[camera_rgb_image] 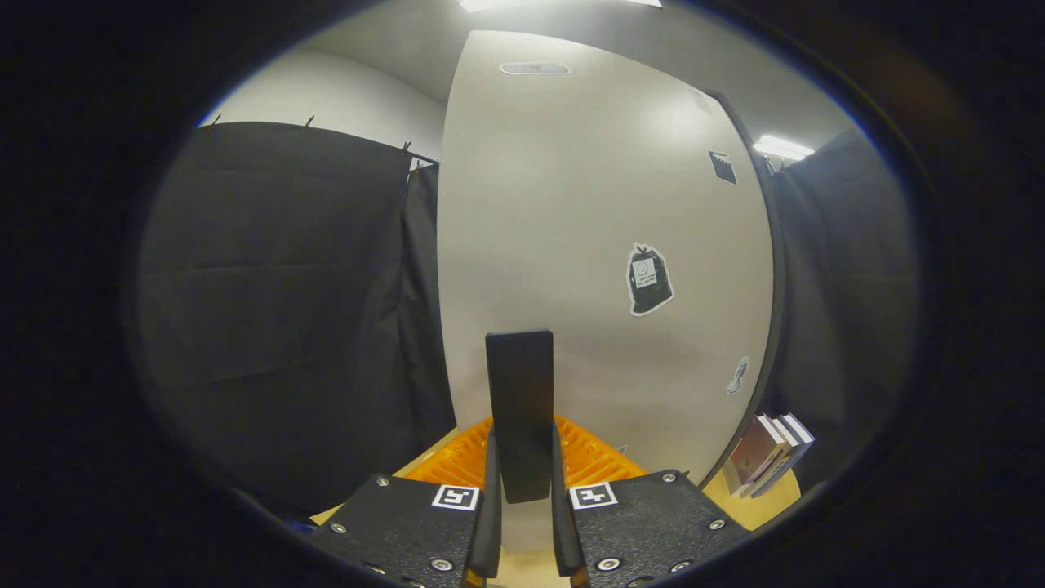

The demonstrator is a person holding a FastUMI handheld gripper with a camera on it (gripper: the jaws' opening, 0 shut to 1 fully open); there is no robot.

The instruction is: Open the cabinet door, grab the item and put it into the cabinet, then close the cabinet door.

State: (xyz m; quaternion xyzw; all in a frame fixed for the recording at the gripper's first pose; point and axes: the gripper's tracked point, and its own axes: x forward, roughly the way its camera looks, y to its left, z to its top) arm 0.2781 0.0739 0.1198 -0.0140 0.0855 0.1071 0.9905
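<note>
your gripper (522, 510) is nearly closed, both fingers (492, 523) pressing the sides of a dark flat item (520, 408) that stands upright between them and rises past the tips. just beyond the fingers sits an orange ribbed rack (596, 457) on a wooden top (763, 506), and behind it rises the pale cabinet (588, 245) panel with stickers (649, 280) on it. a few books (767, 453) lean by the cabinet's right edge; you cannot tell whether the door is open.
</note>
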